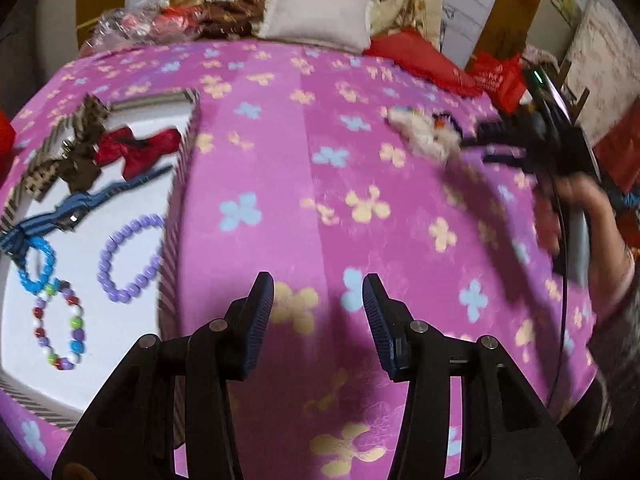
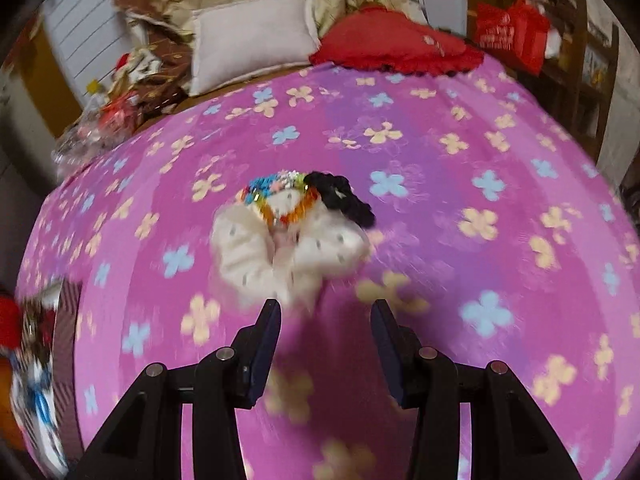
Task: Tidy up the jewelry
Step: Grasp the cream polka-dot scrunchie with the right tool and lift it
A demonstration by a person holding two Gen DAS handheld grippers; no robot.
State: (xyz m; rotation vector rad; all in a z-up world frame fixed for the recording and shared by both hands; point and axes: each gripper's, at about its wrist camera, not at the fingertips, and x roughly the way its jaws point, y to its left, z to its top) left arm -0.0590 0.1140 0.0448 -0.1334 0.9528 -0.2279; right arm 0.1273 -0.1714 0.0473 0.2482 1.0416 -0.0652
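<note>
- One pink bed cover (image 1: pixel 304 152) with blue and yellow flowers fills both views; a white pillow (image 1: pixel 320 16) and a red cushion (image 1: pixel 416 58) lie at its far end.
- On the left side of the cover sits a white box (image 1: pixel 120 344) with striped walls.
- Inside the box lie a red bow (image 1: pixel 138 148), a leopard bow (image 1: pixel 76 140), a blue striped hair band (image 1: pixel 80 204), a purple bead bracelet (image 1: pixel 132 258), a blue bead bracelet (image 1: pixel 38 268) and a mixed-colour bead bracelet (image 1: pixel 60 326).
- A small pile stays on the cover, well apart from the box: a white scrunchie (image 2: pixel 288 252), a colourful bracelet (image 2: pixel 280 196) on top, a black scrunchie (image 2: pixel 344 196) beside it.
- The left gripper (image 1: pixel 318 300) is above bare cover, jaws apart, nothing between them.
- The right gripper (image 2: pixel 325 320) points at the pile, just before the white scrunchie; jaws apart and empty.
</note>
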